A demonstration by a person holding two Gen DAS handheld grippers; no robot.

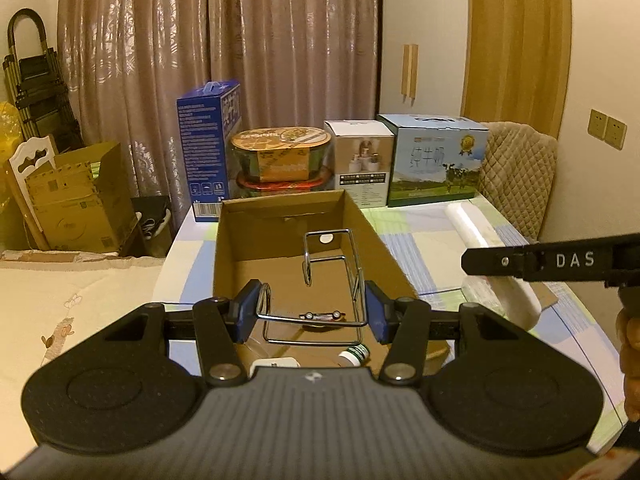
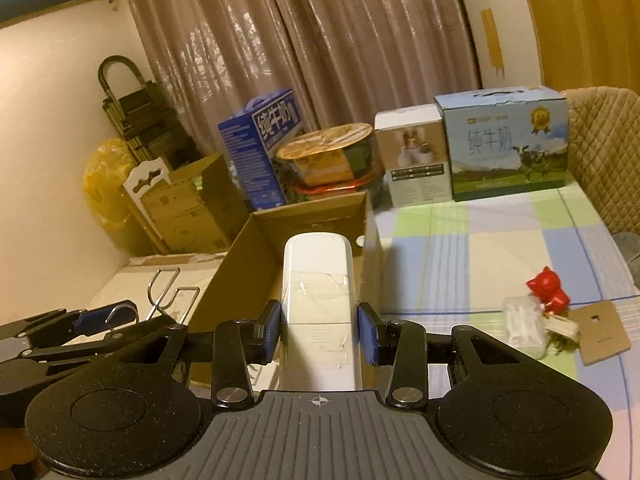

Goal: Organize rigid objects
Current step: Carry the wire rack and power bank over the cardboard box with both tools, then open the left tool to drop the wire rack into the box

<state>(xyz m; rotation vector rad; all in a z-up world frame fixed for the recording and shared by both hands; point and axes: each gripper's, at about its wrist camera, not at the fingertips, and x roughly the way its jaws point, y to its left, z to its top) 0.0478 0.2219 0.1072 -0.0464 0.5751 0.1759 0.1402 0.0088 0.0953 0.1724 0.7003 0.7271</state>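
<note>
An open cardboard box (image 1: 232,248) stands on the table. My left gripper (image 1: 310,308) is shut on a chrome wire rack (image 1: 334,264) and holds it over the box. A toy car (image 1: 322,316), a small white bottle with a green cap (image 1: 354,354) and a white item (image 1: 276,363) lie low in the box. My right gripper (image 2: 318,326) is shut on a long white remote-like device (image 2: 318,300), held beside the box (image 2: 240,264). The rack (image 2: 168,292) and left gripper also show at the left of the right wrist view. The right gripper (image 1: 560,262) also shows at the right of the left wrist view.
Milk cartons (image 1: 436,160), a white box (image 1: 362,160) and stacked food tubs (image 1: 282,160) line the table's far edge. A red figurine (image 2: 548,290), a clear plastic case (image 2: 522,326) and a cardboard tag (image 2: 602,330) lie on the checked cloth at right. A padded chair (image 2: 600,148) stands behind.
</note>
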